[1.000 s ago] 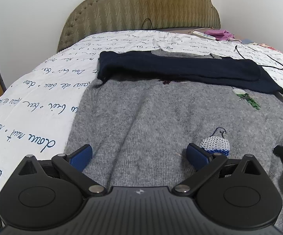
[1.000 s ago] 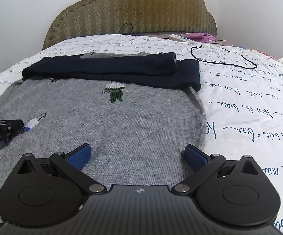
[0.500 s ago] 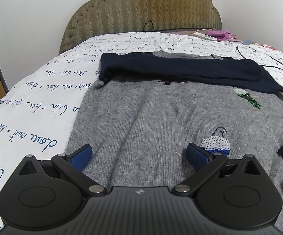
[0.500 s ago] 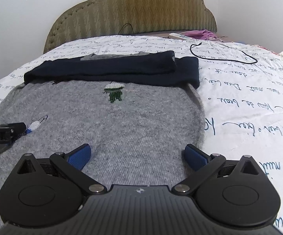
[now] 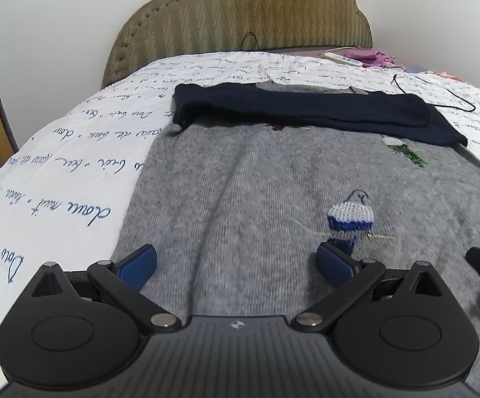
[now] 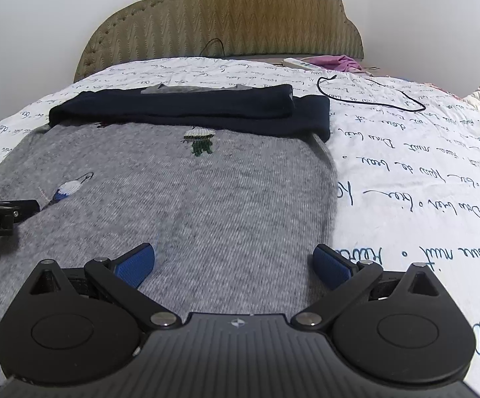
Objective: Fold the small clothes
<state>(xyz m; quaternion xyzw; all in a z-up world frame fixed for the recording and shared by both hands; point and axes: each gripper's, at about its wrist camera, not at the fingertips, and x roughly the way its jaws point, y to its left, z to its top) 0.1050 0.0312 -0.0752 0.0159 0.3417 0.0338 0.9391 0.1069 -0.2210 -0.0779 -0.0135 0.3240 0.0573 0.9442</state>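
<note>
Over at the far left of the left wrist view runs the white bedsheet [image 5: 57, 172] with its blue handwriting print, and right beside it begins the grey sweater [image 5: 240, 192], spread flat on the bed and filling the middle of the frame. The left gripper [image 5: 236, 263] hangs low over the near hem, fingers [image 5: 138, 263] wide apart and clamped on nothing. It has crept closer in the last second: the little blue-and-white knitted motif [image 5: 349, 220] now sits right above the right-hand fingertip where before it stood clear of it. In the upper middle, the dark navy sleeves [image 5: 306, 112] lie already folded across the chest, so the sleeve fold looks done. Swinging right, the right wrist view shows the right gripper [image 6: 235, 263] also apart and empty, over the sweater's right hem where grey knit meets the sheet; the sweater's edge looks to have slid further in toward its right fingertip. A black cable [image 6: 369, 94] loops well apart in the upper right. Both tools closing on the hem suggests, to my eye, a bottom-up fold coming next.
</note>
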